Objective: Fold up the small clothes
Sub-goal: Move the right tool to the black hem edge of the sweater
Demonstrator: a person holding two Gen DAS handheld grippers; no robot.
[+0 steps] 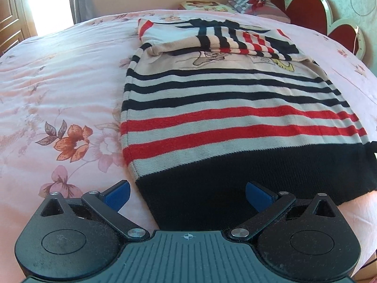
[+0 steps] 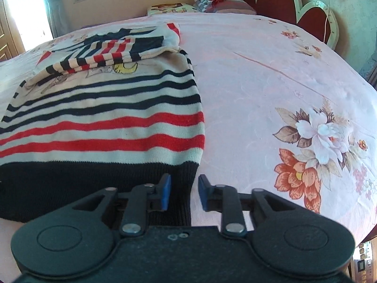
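Note:
A small knit sweater (image 1: 235,108) with navy and red stripes, a cartoon print and a black hem lies flat on the pink bed. Both sleeves are folded across its chest (image 1: 235,42). My left gripper (image 1: 188,195) is wide open just above the near left part of the black hem, one blue pad (image 1: 119,194) over the sheet and the other over the hem. In the right wrist view the sweater (image 2: 106,122) fills the left half. My right gripper (image 2: 185,194) has its jaws narrow but apart, with the hem's near right corner (image 2: 181,176) under the gap and its pads clear of it.
The pink floral bedsheet (image 2: 271,94) spreads wide to the right of the sweater and also to its left (image 1: 59,89). Pillows (image 1: 254,4) and a red heart-shaped headboard (image 1: 304,7) stand at the far end. A window and curtain are behind the bed.

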